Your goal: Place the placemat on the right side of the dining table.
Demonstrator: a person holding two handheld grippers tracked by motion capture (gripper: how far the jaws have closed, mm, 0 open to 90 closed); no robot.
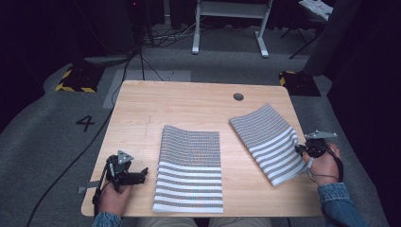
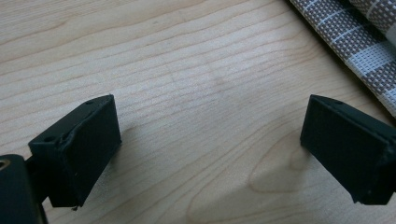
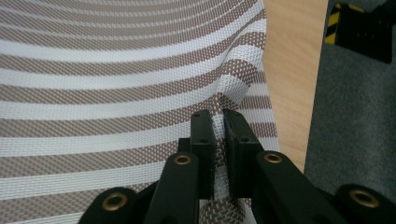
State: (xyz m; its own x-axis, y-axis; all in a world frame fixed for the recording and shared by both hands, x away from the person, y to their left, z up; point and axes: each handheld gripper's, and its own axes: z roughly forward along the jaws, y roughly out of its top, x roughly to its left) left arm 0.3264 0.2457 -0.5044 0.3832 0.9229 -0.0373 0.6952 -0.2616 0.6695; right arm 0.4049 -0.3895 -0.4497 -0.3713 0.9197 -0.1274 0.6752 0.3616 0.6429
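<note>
The right tongs (image 1: 301, 149) are clamped on the edge of a striped woven mat (image 1: 270, 142) that lies slantwise on the right part of the table (image 1: 189, 101). In the right gripper view the two black jaws stand nearly together with a pinched fold of the mat (image 3: 140, 88) between them, and the weave rises into a small ridge just ahead of the tips. Beside those tongs, on the far side from the mat, runs the table's edge, then grey carpet.

The left tongs (image 1: 140, 174) rest low over bare wood near the table's front left corner, jaws set wide and holding nothing. A second striped mat (image 1: 190, 168) lies flat just beside their tips, not touching; its corner (image 2: 359, 42) shows past the right jaw in the left gripper view.

Beyond both tongs, a round cable hole (image 1: 238, 96) sits in the table near its far edge. On the floor to the left, a painted "4" (image 1: 85, 123) can be read, with a black-and-yellow striped block (image 1: 75, 78) and cables (image 1: 142, 56) farther off. A white desk frame (image 1: 231, 23) stands behind.
</note>
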